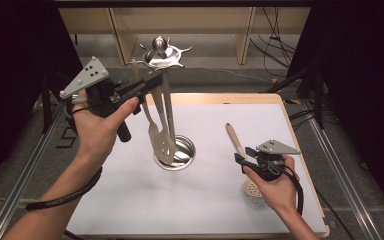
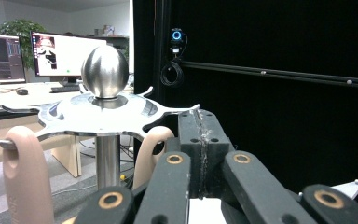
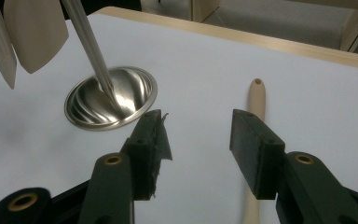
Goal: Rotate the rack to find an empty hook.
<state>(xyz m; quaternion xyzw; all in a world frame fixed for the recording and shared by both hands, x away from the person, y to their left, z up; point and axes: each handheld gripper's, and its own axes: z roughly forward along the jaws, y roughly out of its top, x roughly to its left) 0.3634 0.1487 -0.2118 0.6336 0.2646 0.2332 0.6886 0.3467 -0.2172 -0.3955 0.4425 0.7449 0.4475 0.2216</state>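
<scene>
High view puts the right tongs (image 1: 241, 156) nearest, low at about four o'clock on the white tabletop (image 1: 130, 200), held level in the right hand (image 1: 275, 187). Right gripper view shows their jaws spread wide with nothing pinched; a wooden spoon (image 3: 255, 100) lies flat on the tabletop beneath the gap, nearer the right jaw, its handle running toward twelve o'clock with a hole at the far tip. In the high view that spoon's slotted bowl (image 1: 251, 188) sits at the hand's edge, at five o'clock.

Farther in, near the tabletop's centre, stands a steel rack (image 1: 163, 90): a round dished base (image 1: 186, 148), an upright post, and a star-shaped hook plate with a ball on top. A slotted turner (image 1: 166, 142) and a second utensil hang from the hooks, blades down over the base.

At ten o'clock the left hand (image 1: 100, 125) holds the left tongs (image 1: 156, 80) raised, pointing toward three o'clock at the rack's top. Left gripper view shows their jaws pressed flat together, with nothing visible between the pads, just beside a beige handle loop (image 2: 151, 154) hanging from a hook. Another beige handle (image 2: 25, 177) hangs at that view's nine o'clock. Monitors (image 2: 65, 53) glow far behind.
</scene>
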